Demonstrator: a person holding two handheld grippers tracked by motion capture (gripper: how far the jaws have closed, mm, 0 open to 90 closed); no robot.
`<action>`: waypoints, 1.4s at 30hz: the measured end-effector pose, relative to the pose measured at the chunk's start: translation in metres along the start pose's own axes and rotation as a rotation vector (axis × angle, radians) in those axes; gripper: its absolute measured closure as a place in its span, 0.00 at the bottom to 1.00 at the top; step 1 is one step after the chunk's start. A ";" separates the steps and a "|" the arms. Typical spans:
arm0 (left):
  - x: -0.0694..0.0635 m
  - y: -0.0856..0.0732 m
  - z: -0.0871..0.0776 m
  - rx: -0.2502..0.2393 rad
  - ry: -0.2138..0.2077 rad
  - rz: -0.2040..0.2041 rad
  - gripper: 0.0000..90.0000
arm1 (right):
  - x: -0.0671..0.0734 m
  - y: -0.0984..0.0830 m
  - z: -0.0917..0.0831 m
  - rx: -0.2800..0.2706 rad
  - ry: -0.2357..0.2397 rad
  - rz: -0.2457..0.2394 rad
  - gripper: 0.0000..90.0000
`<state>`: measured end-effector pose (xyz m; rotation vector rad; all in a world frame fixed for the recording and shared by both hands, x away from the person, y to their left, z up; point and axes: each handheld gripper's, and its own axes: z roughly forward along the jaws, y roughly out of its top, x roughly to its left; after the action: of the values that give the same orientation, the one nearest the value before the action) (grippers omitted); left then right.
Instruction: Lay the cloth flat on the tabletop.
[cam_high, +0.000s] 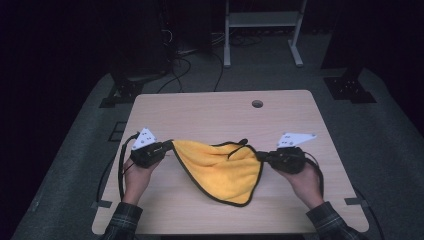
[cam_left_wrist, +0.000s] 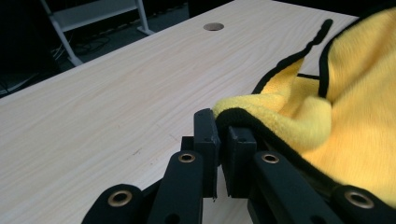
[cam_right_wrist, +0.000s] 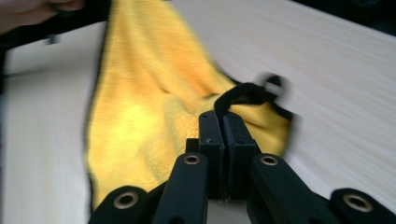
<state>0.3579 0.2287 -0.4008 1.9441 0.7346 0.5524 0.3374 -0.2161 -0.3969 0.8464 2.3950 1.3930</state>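
Clearly both grippers pinch the yellow cloth (cam_high: 220, 167) by opposite corners: left gripper (cam_high: 165, 148), right gripper (cam_high: 264, 157), fingers clamped on the black hem. It sags onto the counter (cam_high: 210, 112); spreading it flat likely calls for even outward tension.

From above we look forward and down on the whole tabletop (cam_high: 210, 112); each gripper camera sits low and close, and both share the yellow cloth (cam_high: 220, 167).
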 end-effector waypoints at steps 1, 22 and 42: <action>-0.001 -0.001 0.000 0.001 -0.009 -0.001 0.95 | -0.007 -0.003 -0.005 -0.002 -0.026 0.012 0.97; -0.031 -0.010 0.024 0.122 -0.147 0.036 0.90 | -0.063 -0.032 -0.021 0.026 -0.135 0.113 0.73; -0.030 -0.019 0.022 0.176 -0.164 0.032 0.92 | 0.011 -0.078 0.012 0.300 0.155 -0.205 0.61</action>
<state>0.3453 0.2015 -0.4301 2.1389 0.6668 0.3511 0.3067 -0.2305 -0.4684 0.5505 2.7655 1.0747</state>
